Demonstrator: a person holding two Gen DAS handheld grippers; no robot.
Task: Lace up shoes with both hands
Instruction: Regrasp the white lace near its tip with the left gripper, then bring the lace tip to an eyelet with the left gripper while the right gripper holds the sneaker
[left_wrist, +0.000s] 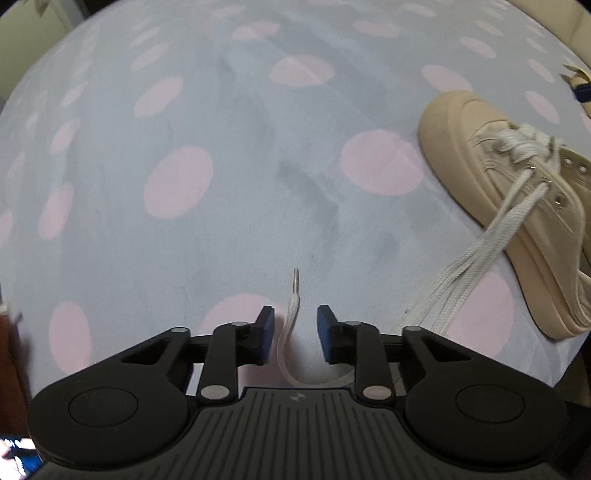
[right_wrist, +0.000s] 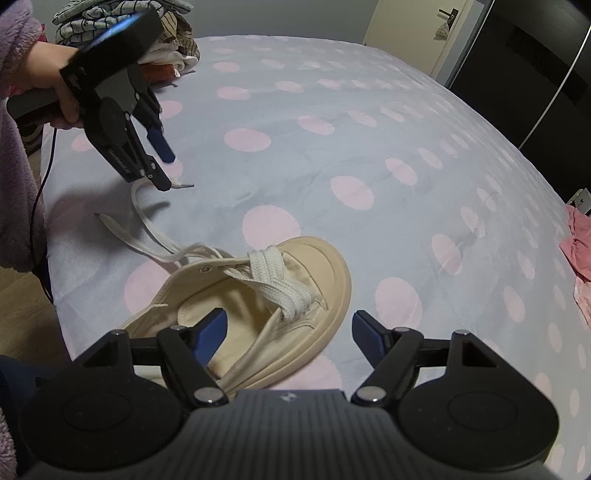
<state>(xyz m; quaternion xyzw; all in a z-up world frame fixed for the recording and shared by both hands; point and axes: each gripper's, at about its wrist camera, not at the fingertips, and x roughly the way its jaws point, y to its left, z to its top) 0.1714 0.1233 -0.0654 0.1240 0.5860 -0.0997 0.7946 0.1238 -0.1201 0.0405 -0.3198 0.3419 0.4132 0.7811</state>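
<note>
A beige canvas shoe (right_wrist: 325, 280) lies on the dotted bedspread (right_wrist: 369, 140), with white laces (right_wrist: 273, 280) crossed over its toe end. In the left wrist view the shoe (left_wrist: 517, 206) is at the right. Two loose lace ends trail off it to the left. One lace end (left_wrist: 290, 325) lies between the blue pads of my left gripper (left_wrist: 296, 332), with a gap on each side and its tip pointing forward. From the right wrist view, the left gripper (right_wrist: 166, 168) points down over that lace end (right_wrist: 181, 183). My right gripper (right_wrist: 291, 334) hovers open above the shoe's opening, holding nothing.
A pile of folded clothes (right_wrist: 159, 44) sits at the bed's far left corner. A pink cloth (right_wrist: 580, 251) lies at the right edge. The bed's near left edge drops to a wooden floor (right_wrist: 22, 295). A dark wardrobe (right_wrist: 535, 74) stands behind.
</note>
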